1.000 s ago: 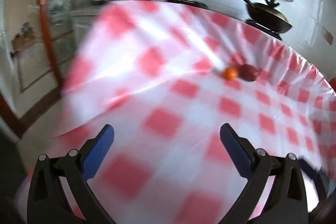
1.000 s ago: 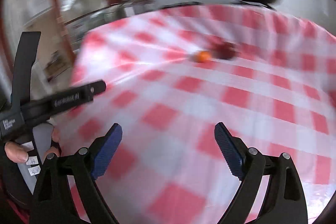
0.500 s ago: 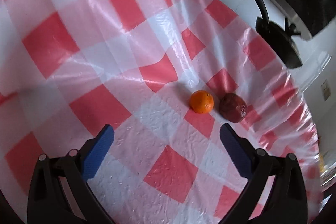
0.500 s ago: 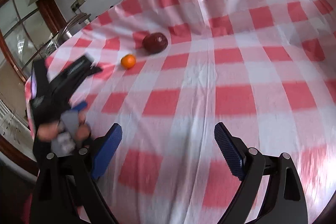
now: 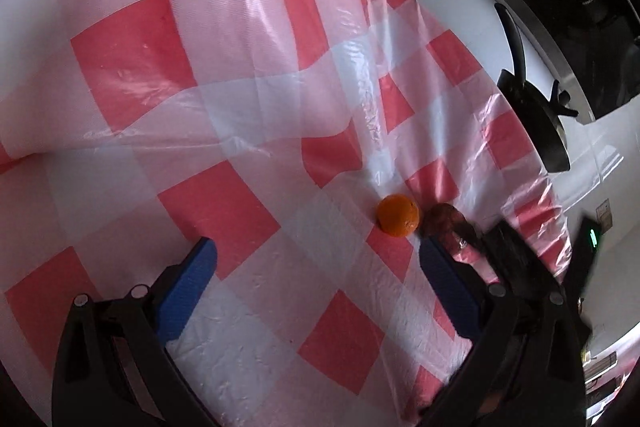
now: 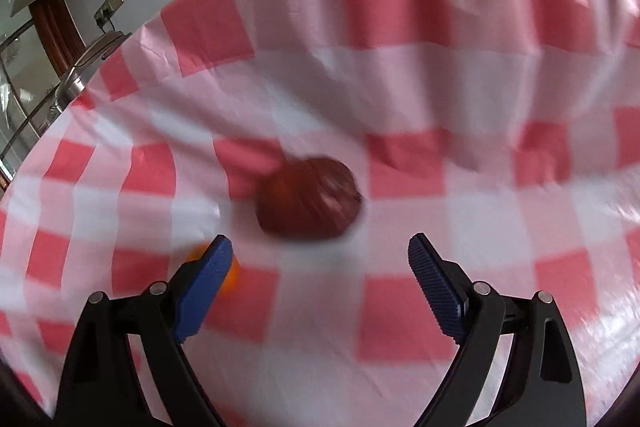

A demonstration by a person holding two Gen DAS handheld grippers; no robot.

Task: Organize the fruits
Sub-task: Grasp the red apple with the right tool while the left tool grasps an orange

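Observation:
A small orange and a dark red fruit lie side by side on a red-and-white checked tablecloth. My left gripper is open and empty, a little short of the orange. In the right wrist view, the dark red fruit is just beyond my open, empty right gripper, blurred by motion. The orange is mostly hidden behind the left finger. The right gripper shows dark and blurred in the left wrist view, beside the red fruit.
A black pan with a long handle sits on a white counter beyond the table's far edge. The cloth is creased and rippled near the fruits. A steel lidded pot stands beyond the table's left edge.
Both grippers have moved in close to the two fruits. The right gripper now hangs just before the dark red fruit and has come into the left wrist view.

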